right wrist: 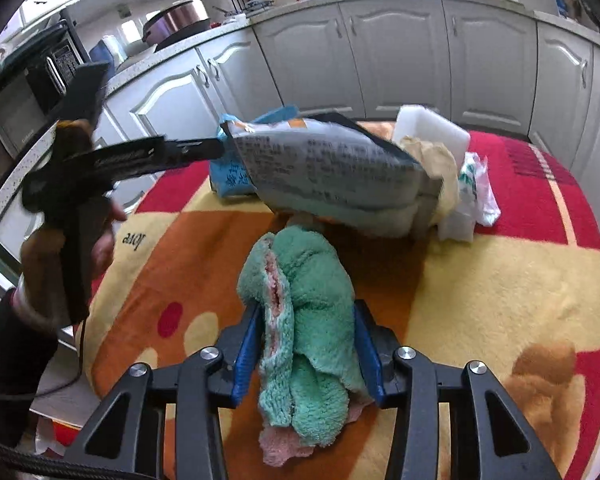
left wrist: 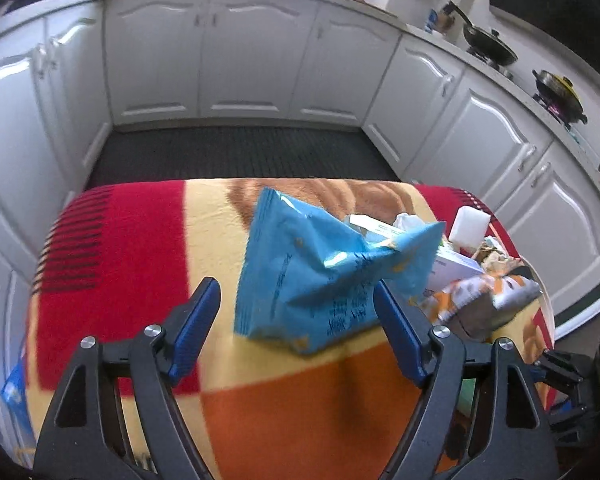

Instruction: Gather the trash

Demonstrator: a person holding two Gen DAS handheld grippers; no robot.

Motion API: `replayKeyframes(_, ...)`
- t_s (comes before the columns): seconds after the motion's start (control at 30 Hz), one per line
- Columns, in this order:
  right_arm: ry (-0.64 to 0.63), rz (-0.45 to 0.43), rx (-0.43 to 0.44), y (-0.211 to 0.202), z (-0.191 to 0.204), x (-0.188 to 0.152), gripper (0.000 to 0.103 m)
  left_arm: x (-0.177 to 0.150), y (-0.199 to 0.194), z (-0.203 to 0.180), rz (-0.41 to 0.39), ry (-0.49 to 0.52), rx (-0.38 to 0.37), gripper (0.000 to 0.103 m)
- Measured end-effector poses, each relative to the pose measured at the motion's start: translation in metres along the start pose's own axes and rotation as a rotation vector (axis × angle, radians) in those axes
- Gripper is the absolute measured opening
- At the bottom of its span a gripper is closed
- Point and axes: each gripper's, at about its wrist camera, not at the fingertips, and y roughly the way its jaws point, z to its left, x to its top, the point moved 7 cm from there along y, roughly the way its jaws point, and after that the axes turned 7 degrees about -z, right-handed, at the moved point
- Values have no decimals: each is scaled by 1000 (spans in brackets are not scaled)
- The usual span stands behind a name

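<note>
Left claw (left wrist: 296, 300): blue pads spread wide, nothing between them. A crumpled light-blue foil snack wrapper (left wrist: 320, 276) sits just ahead of the opening, near the middle of the blanket-covered counter (left wrist: 140, 240), its right edge close to the right pad (left wrist: 398, 332); contact cannot be confirmed.

Right claw (right wrist: 306, 344): pinching a folded green-and-pink terry cloth (right wrist: 304, 320), low over the orange patch at the near side of the counter.

Handling, judged:
- Blue wrapper: light, thin, crinkly, probably slick. It looks empty and will collapse when squeezed. Best hold is likely the crimped end seam or a creased fold, where layers double up.
- Grey printed foil pouch (right wrist: 328, 168): larger, also light and floppy; it lies on top of the pile at the far right. Take an edge, not the broad face.
- White foam block (right wrist: 432, 128): light, rigid, dents easily.
- Terry cloth: soft, compressible, grips well.

Count, as far as visible:
- blue wrappers: one
- grey pouches: one
- foam blocks: one
- white plastic bag with green print (right wrist: 478, 192): one
- small carton (left wrist: 452, 268): one, partly hidden
- crumpled brown paper (right wrist: 428, 156): one
- cloths: one

The pile overlaps itself, so more pieces may be buried.
</note>
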Motion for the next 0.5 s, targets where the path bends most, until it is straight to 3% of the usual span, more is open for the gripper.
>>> replayKeyframes(0.13, 4, 4, -7, 1, 0, 1, 44, 4, 10, -2, -3, 7, -26, 78)
replayKeyframes(0.17, 6, 8, -7, 2, 1, 2, 47, 3, 11, -3, -6, 8, -28, 77)
replayKeyframes(0.2, 6, 15, -7, 5, 2, 2, 57, 2, 11, -4, -8, 7, -29, 75)
replayKeyframes(0.23, 8, 23, -6, 8, 3, 4, 60, -1, 11, -6, -6, 3, -27, 60)
replayKeyframes(0.27, 9, 27, -6, 9, 4, 5, 61, -5, 11, -6, 11, 1, -20, 38)
replayKeyframes(0.33, 9, 17, -10, 10, 5, 7, 57, -15, 12, -7, 52, -22, 6, 30)
replayKeyframes(0.5, 12, -21, -13, 3, 7, 5, 44, -32, -26, -12, 8, -72, 36, 23)
